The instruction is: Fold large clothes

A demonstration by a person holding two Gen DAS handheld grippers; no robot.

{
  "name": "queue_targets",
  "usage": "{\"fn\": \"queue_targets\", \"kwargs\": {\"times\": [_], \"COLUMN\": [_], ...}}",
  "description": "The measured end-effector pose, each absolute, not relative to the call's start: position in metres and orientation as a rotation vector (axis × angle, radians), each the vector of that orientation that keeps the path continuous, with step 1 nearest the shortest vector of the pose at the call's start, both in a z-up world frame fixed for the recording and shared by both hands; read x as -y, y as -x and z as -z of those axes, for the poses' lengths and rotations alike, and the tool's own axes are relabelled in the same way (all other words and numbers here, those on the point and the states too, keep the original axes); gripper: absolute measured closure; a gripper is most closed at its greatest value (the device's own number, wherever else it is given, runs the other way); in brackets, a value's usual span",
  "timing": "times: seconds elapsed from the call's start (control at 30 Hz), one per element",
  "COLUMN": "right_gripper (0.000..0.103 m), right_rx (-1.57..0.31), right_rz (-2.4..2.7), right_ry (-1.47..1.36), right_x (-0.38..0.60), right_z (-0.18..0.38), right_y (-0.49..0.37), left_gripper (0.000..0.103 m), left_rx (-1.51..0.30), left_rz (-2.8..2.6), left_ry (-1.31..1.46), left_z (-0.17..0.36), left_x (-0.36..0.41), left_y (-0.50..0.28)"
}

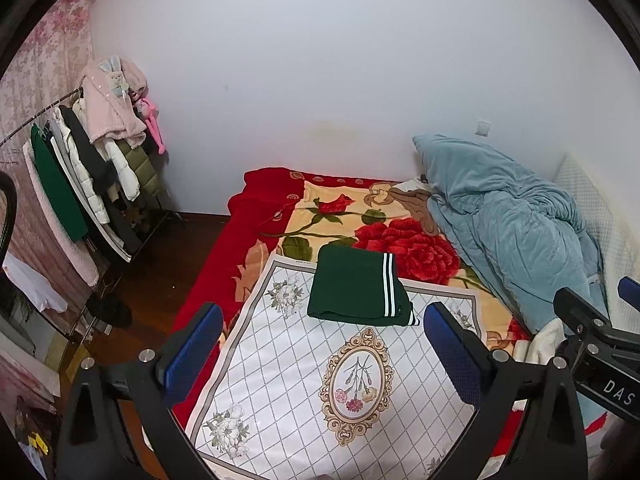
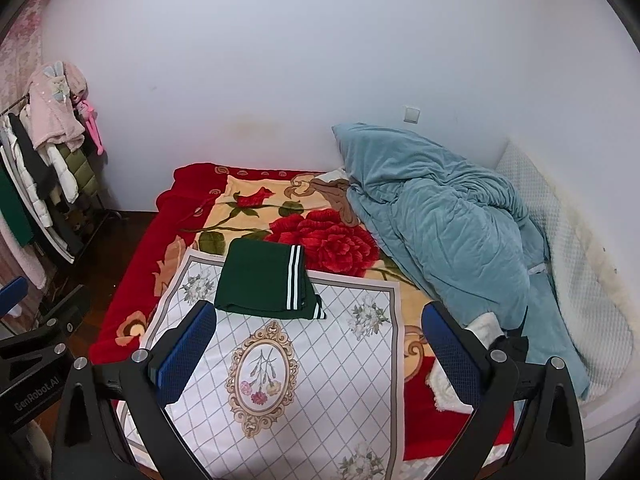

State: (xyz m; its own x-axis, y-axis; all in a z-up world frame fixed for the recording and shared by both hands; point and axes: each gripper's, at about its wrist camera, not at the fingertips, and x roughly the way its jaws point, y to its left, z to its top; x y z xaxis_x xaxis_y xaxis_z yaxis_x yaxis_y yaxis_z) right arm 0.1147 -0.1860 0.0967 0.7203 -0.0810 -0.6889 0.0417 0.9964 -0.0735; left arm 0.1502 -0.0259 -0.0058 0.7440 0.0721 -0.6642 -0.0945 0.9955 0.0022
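Left gripper (image 1: 324, 354): matte black frame, blue textured pads (image 1: 196, 350), silver round screws (image 1: 146, 355) being shown at the pivots. Right gripper (image 2: 320, 354): identical build. White lettering "DAS" and "GenRobot.AI" is being displayed on the black bodies.

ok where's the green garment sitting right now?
The folded green garment lies on the far edge of the white floral cloth, centre in both wrist views, partly over the red rose blanket and left of the blue duvet. Neither gripper touches it.

Right hand-held gripper (image 1: 600, 344) body reads "DAS", rest cut off; left hand-held gripper (image 2: 36, 360) body reads "GenRobot.AI".
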Motion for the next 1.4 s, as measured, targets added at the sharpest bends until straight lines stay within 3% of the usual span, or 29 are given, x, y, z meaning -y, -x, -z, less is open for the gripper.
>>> {"fn": "queue_targets", "kwargs": {"times": [1.4], "right_gripper": [0.0], "right_rx": [-0.767], "right_rz": [0.073], "right_ry": [0.044], "right_x": [0.184], "right_z": [-0.096], "right_y": [-0.1], "left_gripper": [0.001], "left_rx": [-0.725], "left_rz": [-0.098], "left_ry": [0.032], "left_z": [-0.002], "left_x": [0.028], "left_y": [-0.142]}}
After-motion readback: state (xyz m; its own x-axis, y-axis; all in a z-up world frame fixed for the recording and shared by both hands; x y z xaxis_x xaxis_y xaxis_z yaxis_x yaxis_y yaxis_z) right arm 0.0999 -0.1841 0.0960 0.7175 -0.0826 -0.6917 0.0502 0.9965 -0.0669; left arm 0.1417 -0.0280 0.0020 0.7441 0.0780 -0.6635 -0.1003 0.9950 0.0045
